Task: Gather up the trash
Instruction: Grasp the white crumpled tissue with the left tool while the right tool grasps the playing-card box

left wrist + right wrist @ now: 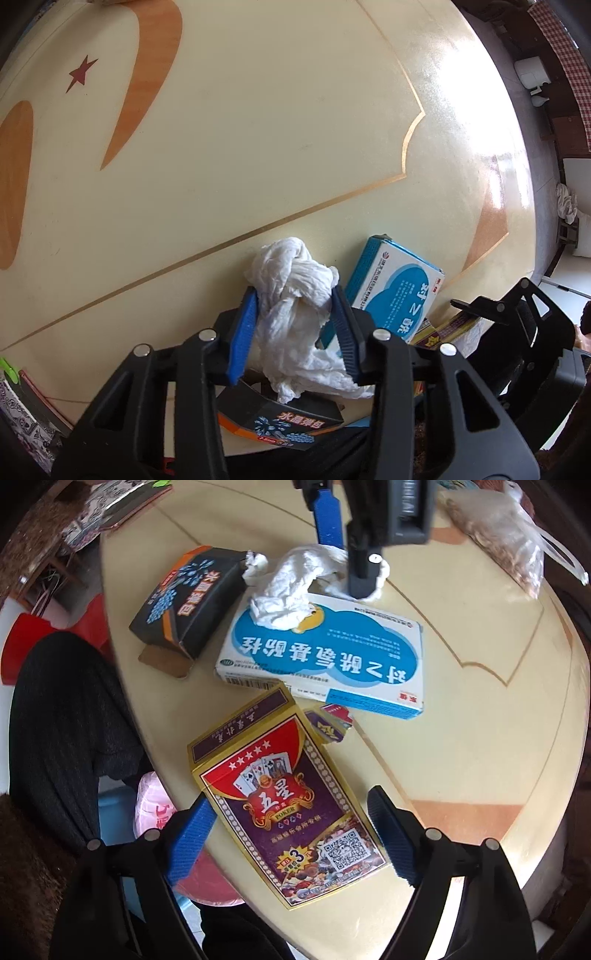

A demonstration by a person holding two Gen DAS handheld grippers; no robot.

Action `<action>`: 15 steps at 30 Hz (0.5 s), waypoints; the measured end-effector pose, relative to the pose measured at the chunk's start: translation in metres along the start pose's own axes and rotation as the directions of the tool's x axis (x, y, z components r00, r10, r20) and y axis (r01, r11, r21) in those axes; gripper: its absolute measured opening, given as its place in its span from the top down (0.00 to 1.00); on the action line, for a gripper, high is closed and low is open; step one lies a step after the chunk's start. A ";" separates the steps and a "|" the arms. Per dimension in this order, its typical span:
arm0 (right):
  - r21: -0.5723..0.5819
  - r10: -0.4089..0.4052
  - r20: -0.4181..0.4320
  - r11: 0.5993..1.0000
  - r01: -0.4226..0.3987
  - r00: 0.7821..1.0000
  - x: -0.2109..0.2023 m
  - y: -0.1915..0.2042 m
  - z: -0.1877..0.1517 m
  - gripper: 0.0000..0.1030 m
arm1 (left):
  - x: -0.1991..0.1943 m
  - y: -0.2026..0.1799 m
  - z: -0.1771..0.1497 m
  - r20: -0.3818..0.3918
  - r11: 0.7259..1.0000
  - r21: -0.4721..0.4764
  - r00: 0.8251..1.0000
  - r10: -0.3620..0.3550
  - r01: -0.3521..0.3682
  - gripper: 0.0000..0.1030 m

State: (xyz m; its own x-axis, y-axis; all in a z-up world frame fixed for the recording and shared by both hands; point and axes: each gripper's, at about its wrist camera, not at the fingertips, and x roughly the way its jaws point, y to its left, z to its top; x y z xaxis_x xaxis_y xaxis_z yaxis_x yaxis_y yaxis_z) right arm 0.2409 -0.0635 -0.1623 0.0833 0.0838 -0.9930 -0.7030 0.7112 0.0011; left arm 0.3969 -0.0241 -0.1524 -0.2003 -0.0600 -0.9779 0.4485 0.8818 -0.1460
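Trash lies clustered near one edge of a round cream desk (461, 738) with tan inlay and thin gold lines.

Left gripper (295, 325): points down at the desk. Blue fingers (242, 332) sit narrow, one on each side of a crumpled white tissue (295, 295), pads pressing its sides. Tissue rests on the desk, its loose end draped over a corner of a blue-and-white medicine box (325, 653). In the right wrist view the same wad lies at the far end of that box, with the left gripper standing over it.

Black carton (184, 602) with orange stripe and blue print lies just beside the tissue and the medicine box, an end flap open.

Right gripper (291, 834): points down over a playing-card box (280, 805), red and purple with gold border, lying flat near the desk edge. Fingers stand about half wide, one on each long side of the card box, pads clear of it. A torn card-box flap (328, 723) lies between card box and medicine box.

Clear bag of brownish contents (502, 535) sits at the far edge, well apart. Person's dark-trousered legs (66, 716) show beside the desk.
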 end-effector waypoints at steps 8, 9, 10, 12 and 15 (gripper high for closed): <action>0.097 -0.038 0.030 0.995 0.035 0.999 -0.010 -0.015 -0.001 0.28 | -0.012 -0.004 0.003 0.032 1.000 -0.015 0.999 0.019 -0.018 0.73; 0.108 -0.048 0.039 0.993 0.043 0.998 -0.012 -0.017 0.000 0.28 | -0.014 -0.004 0.003 0.038 0.999 -0.018 0.999 0.029 -0.029 0.74; 0.114 -0.060 0.041 0.992 0.055 0.997 -0.015 -0.019 0.001 0.28 | -0.016 -0.003 0.004 0.043 0.999 -0.022 0.999 0.028 -0.027 0.74; 0.128 -0.079 0.058 0.989 0.071 0.995 -0.023 -0.023 0.002 0.28 | -0.022 -0.001 0.004 0.056 0.999 -0.033 0.998 0.028 -0.026 0.74; 0.162 -0.104 0.080 0.983 0.090 0.991 -0.037 -0.032 0.004 0.28 | -0.035 0.001 0.000 0.086 0.999 -0.041 0.996 0.036 -0.032 0.74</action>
State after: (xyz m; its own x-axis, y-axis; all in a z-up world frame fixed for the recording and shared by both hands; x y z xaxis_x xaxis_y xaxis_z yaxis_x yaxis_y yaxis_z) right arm 0.2626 -0.0867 -0.1247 0.2125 0.0652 -0.9750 -0.5693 0.8192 -0.0693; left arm 0.4047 -0.0213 -0.1186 -0.1082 -0.0684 -0.9918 0.4185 0.9018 -0.1079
